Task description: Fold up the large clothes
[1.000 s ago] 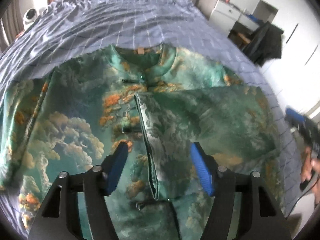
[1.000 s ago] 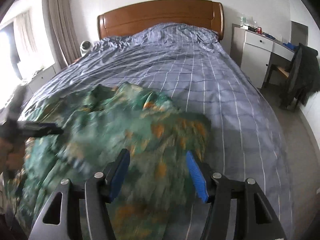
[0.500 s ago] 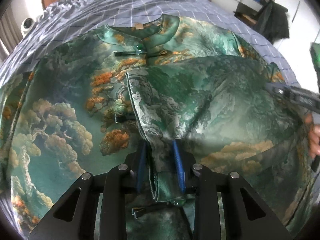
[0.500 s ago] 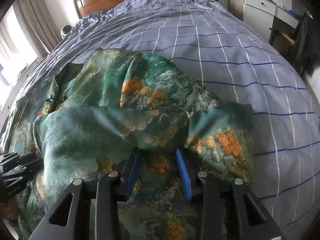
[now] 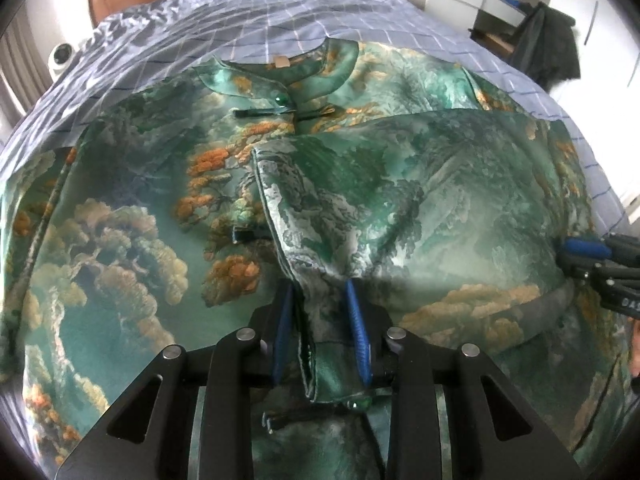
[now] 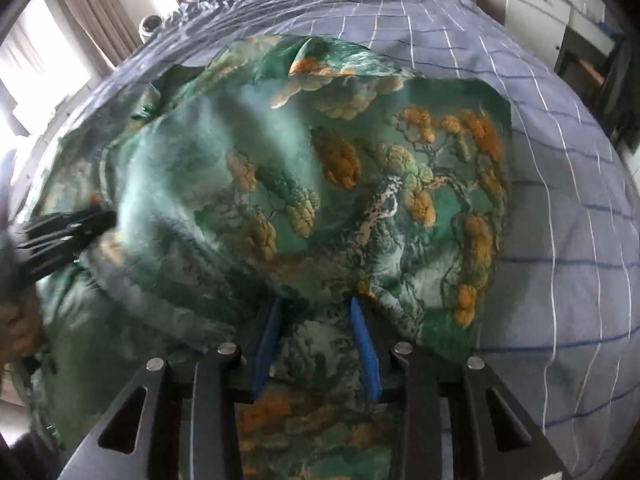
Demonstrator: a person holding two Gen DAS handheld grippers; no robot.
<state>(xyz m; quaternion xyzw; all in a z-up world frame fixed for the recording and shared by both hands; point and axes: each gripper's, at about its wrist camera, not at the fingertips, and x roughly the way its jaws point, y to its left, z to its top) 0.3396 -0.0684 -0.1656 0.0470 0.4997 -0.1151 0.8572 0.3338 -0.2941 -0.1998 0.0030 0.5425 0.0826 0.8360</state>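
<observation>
So far we have a green printed jacket [image 5: 132, 240] spread face up on the checked blue bedspread [image 5: 280, 12], its collar [image 5: 280, 76] toward the headboard, and only part of the folding is done. One side, panel and sleeve together [image 5: 420, 200], already lies folded across the chest, its seamed edge running down the middle. The other half remains flat and open, so we judge that it must yet come over, and then the length needs doubling up before the fold is finished.

Our left gripper [image 5: 320, 328] straddles the seamed edge near the lower front; its jaws are opening slightly, with cloth bunched between them, apparently pinched by the blue pads. Our right gripper [image 6: 316, 332] is at the outer fold, with fabric gathered between its narrowly set fingers; it looks clamped on the jacket, though motion blur makes that less certain. A frog clasp [image 5: 316, 412] lies just below the left fingers.
</observation>
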